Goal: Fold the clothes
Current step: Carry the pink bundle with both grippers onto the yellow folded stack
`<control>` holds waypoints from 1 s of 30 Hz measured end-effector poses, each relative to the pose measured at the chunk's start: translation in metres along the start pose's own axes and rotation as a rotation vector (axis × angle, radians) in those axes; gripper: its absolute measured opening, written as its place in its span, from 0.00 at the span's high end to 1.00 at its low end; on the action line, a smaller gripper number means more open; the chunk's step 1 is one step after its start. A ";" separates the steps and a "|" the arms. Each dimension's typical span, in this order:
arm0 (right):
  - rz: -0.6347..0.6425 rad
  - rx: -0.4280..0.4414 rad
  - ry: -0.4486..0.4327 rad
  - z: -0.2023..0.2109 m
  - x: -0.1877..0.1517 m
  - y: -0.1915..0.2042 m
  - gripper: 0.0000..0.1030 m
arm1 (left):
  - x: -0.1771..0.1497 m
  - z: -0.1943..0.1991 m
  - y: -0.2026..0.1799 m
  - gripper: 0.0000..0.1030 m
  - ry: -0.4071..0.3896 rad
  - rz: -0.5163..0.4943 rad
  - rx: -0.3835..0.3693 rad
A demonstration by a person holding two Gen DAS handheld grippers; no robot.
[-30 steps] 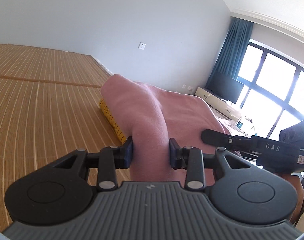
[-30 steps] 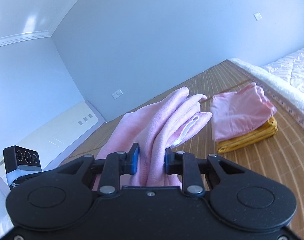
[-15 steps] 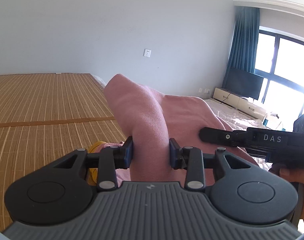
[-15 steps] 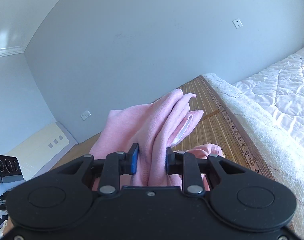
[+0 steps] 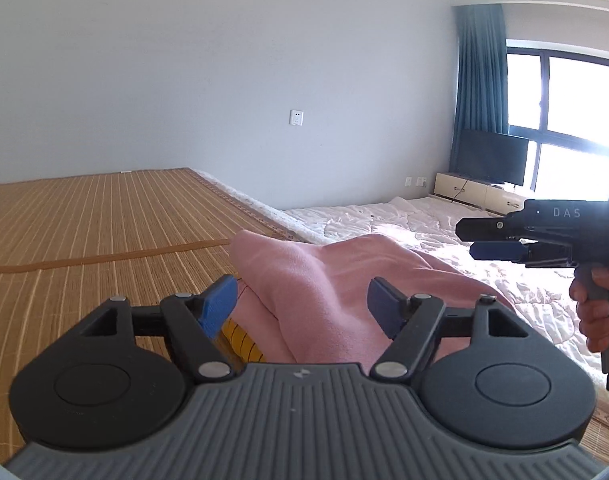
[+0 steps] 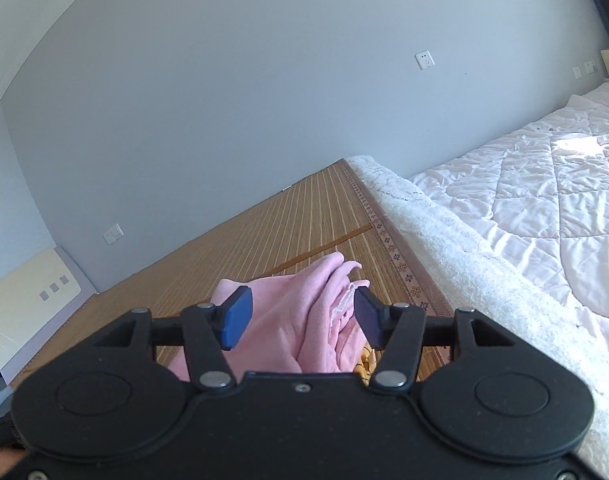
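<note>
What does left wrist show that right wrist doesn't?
Left wrist only: window, blue curtain, TV, the right gripper seen from outside, open, and the hand holding it. Right wrist only: a cream panel low on the side wall. Both: pink garment lying between open jaws, yellow cloth under it, straw mat, white quilt.

A folded garment (image 5: 320, 280) lies on a mat (image 5: 84, 216), on top of another folded piece (image 5: 242, 342) that shows under its near edge. The left gripper (image 5: 302, 306) hangs just above the garment, its fingers spread to either side. The right gripper (image 6: 298, 316) does the same from the other side. A quilt (image 6: 544, 208) lies right of the mat, a fleecy strip (image 6: 444, 232) between them. A wall (image 5: 184, 60) stands behind the mat.
</note>
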State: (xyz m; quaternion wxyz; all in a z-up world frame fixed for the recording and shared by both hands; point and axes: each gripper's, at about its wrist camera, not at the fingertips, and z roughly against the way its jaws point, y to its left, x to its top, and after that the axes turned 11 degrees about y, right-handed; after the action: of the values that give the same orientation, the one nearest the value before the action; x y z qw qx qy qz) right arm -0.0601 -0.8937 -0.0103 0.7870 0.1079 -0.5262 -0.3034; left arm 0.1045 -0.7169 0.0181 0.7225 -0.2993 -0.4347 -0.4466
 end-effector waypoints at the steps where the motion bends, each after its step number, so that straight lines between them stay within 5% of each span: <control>1: 0.010 -0.029 0.015 0.008 -0.004 0.005 0.42 | -0.002 0.009 -0.007 0.20 0.002 -0.021 0.002; 4: 0.016 -0.121 0.041 0.028 -0.025 0.017 0.40 | -0.008 0.037 -0.026 0.18 0.009 -0.087 0.009; 6: -0.033 -0.097 -0.016 0.036 -0.045 0.018 0.45 | -0.015 0.039 -0.037 0.18 0.010 -0.137 0.045; 8: -0.054 -0.019 -0.053 0.035 -0.056 0.013 0.73 | -0.024 0.037 -0.046 0.18 0.000 -0.157 0.062; 12: -0.058 0.115 -0.087 0.027 -0.075 0.003 0.80 | -0.033 0.022 -0.068 0.18 0.009 -0.198 0.084; 16: -0.097 0.080 -0.071 0.010 -0.076 -0.020 0.87 | -0.054 0.021 -0.068 0.18 -0.006 -0.208 0.121; 19: -0.139 0.072 -0.104 0.024 -0.076 -0.033 0.87 | -0.068 0.027 -0.062 0.18 -0.036 -0.190 0.148; 22: -0.098 -0.035 -0.114 0.049 -0.075 -0.031 0.68 | -0.072 0.041 -0.061 0.18 -0.063 -0.199 0.166; 30: 0.131 -0.103 0.001 0.026 -0.078 -0.006 0.66 | -0.075 0.059 -0.072 0.15 -0.077 -0.226 0.282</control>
State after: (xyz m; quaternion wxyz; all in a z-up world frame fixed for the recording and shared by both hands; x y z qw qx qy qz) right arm -0.1057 -0.8482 -0.0618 0.8100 0.0326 -0.5154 -0.2778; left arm 0.0015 -0.6704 -0.0200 0.6852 -0.1612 -0.5512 -0.4480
